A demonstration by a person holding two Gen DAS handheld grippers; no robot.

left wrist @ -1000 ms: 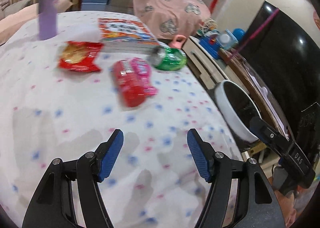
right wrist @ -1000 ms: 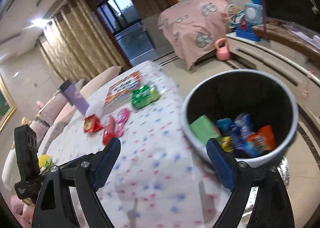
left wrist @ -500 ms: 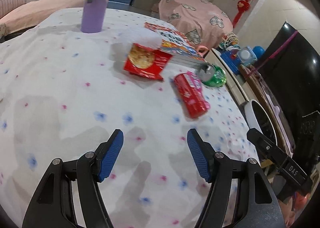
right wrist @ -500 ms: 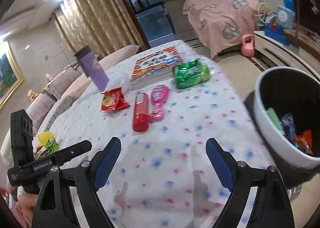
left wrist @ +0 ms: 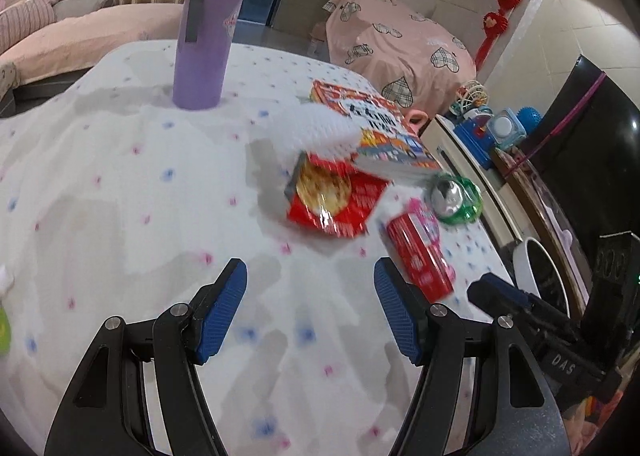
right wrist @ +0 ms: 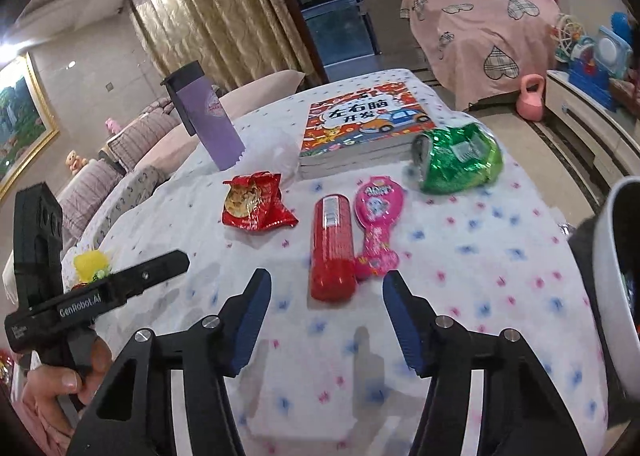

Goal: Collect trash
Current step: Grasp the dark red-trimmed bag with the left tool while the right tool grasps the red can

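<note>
red snack bag (right wrist: 256, 201): crumpled, flat on the tablecloth, left of the red tube; in the left wrist view (left wrist: 334, 197) it lies just ahead of the left gripper, blurred
red tube (right wrist: 333, 248): lying on its side, landmark for the rest; near end between and just beyond the right gripper's tips; nothing grips it
pink toy packet (right wrist: 378, 223): touching the red tube's right side, lying parallel to it
green wrapper (right wrist: 458, 159): shiny, crumpled, beyond and right of the red tube, beside the book's near right corner
bin (right wrist: 616, 288): white rim, dark inside, far right of the red tube, off the table edge; contents cannot tell
right gripper (right wrist: 326, 298): fingers spread wide, blue pads, holds nothing, hovering over the cloth at the near end of the red tube
left gripper (left wrist: 310, 288): spread wide, nothing between the fingers, over bare cloth short of the snack bag; also seen side-on in the right wrist view, left of the red tube, held by a hand (right wrist: 56, 388)
book (right wrist: 366, 127): colourful cover, flat, behind the red tube
purple cup (right wrist: 206, 121): upright, dark lid, behind and left of the red tube, past the snack bag
white plastic (right wrist: 272, 147): translucent bag or sheet between cup and book
yellow-green item (right wrist: 92, 264): far left of the red tube, behind the left gripper, unclear what
tablecloth (right wrist: 460, 256): white with pink and blue spots, under all items
</note>
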